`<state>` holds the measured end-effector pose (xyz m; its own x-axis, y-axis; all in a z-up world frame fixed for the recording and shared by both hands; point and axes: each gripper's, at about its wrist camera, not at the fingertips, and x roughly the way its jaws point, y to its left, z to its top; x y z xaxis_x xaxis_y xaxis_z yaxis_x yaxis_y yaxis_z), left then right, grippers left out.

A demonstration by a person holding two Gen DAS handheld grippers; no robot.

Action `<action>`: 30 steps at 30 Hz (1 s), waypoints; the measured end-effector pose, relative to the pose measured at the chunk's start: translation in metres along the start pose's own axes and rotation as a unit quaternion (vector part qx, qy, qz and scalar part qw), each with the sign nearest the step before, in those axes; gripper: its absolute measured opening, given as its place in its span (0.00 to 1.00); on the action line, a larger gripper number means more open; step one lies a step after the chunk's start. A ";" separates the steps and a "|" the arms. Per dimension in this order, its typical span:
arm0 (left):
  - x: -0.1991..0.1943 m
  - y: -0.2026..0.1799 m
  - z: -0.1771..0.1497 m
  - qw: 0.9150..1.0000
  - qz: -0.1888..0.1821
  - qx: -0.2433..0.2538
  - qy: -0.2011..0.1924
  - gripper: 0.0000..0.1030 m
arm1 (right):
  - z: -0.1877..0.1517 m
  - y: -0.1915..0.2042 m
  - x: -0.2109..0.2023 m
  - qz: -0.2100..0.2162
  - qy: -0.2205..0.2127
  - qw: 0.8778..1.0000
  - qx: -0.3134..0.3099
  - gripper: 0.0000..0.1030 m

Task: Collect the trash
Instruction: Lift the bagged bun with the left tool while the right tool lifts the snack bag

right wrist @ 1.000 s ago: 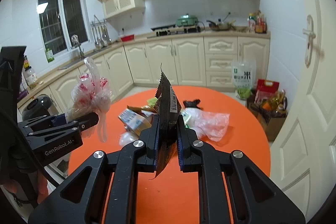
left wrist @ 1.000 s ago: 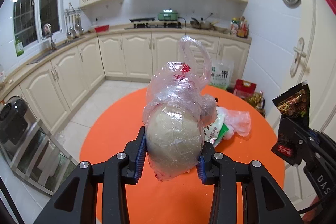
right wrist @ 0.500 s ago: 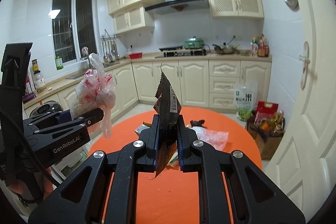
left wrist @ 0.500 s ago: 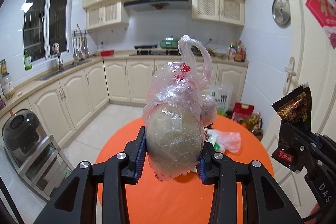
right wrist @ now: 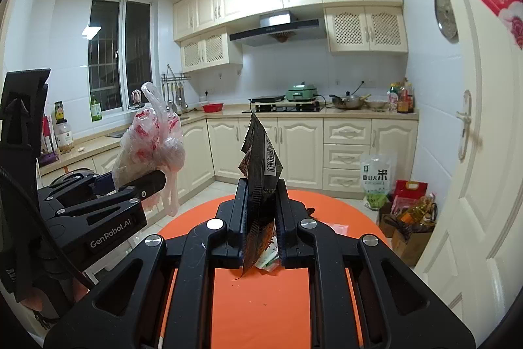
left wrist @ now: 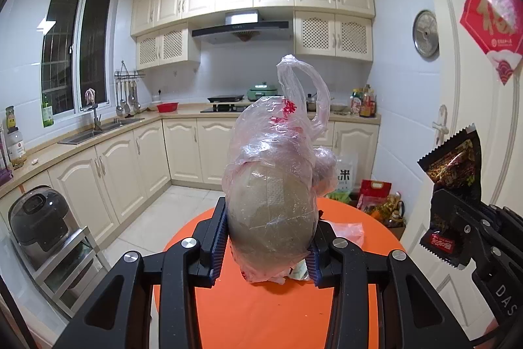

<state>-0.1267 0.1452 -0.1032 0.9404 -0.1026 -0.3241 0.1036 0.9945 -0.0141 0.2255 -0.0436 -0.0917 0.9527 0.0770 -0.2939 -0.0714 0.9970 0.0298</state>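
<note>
Your left gripper [left wrist: 266, 239] clamps bagged trash [left wrist: 271, 192]; right gripper [right wrist: 260, 231] pinches dark snack wrapper [right wrist: 261, 159] — both lifted off orange table [right wrist: 261, 300]. Scraps remain there — no bin visible.

Above the orange tabletop [left wrist: 261, 316]: a clear plastic bag [left wrist: 278, 185] (red print, beige lump inside) and a dark brown wrapper [right wrist: 260, 172].

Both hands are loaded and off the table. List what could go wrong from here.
1. The bag bulges above the left gripper, held only at its lower sides; it could tip or slide out.
2. The wrapper is pinched at its lower part in the right gripper; the tall free end could snag.
</note>
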 end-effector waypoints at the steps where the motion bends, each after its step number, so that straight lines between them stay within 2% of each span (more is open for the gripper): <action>1: -0.001 0.000 -0.002 1.000 0.001 0.000 -0.001 0.36 | 0.000 0.000 -0.001 0.000 0.000 1.000 0.000 0.13; 5: -0.007 0.000 -0.013 1.000 0.001 0.002 0.002 0.36 | -0.002 -0.007 -0.002 -0.002 0.003 1.000 0.003 0.14; 13: 0.001 0.001 -0.002 1.000 0.000 0.002 0.005 0.36 | -0.003 -0.007 -0.003 -0.001 0.009 1.000 0.000 0.14; 22: 0.040 -0.017 0.031 1.000 -0.008 0.006 0.029 0.36 | -0.008 -0.014 0.002 -0.003 0.019 1.000 0.008 0.13; 30: 0.077 -0.046 0.047 0.997 -0.045 0.028 0.052 0.36 | -0.016 -0.043 0.003 -0.038 0.035 0.998 0.037 0.13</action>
<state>-0.0438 0.0907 -0.0833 0.8882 -0.1848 -0.4206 0.2061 0.9785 0.0053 0.2262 -0.0866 -0.1094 0.9315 0.0041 -0.3636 0.0247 0.9969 0.0743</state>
